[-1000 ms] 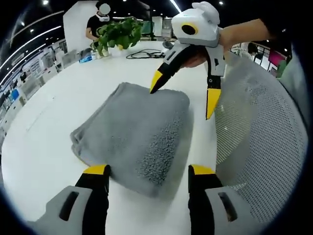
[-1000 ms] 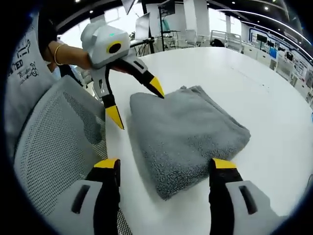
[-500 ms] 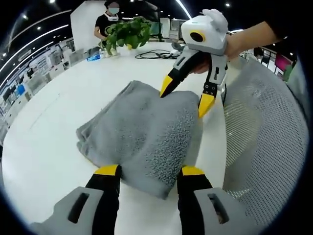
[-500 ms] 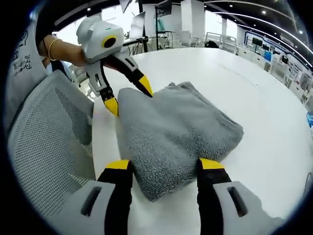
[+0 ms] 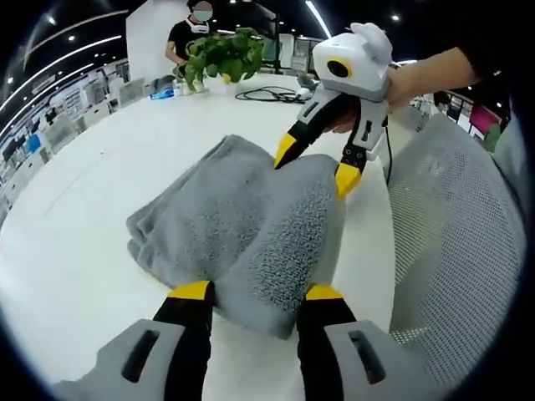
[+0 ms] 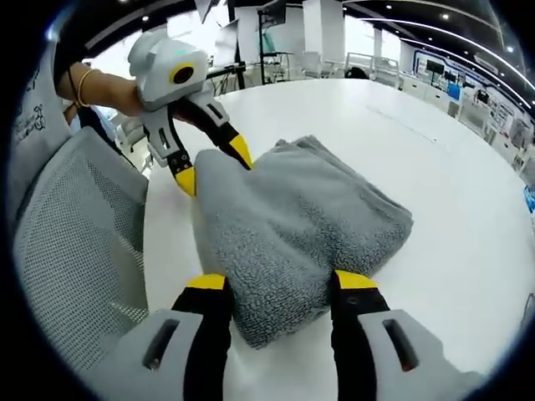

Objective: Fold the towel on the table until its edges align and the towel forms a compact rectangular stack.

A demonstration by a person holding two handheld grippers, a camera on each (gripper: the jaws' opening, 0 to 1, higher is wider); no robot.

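Folded grey towel (image 5: 234, 225) lies on the white surface (image 5: 75, 217), long axis running gripper to gripper; left gripper (image 5: 249, 291) and right gripper (image 6: 272, 281) each straddle an end, jaws apart.

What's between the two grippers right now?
The folded grey towel spans that stretch: the left gripper straddles one corner, the right gripper the opposite one. Both gripper views show it, with white table around it.
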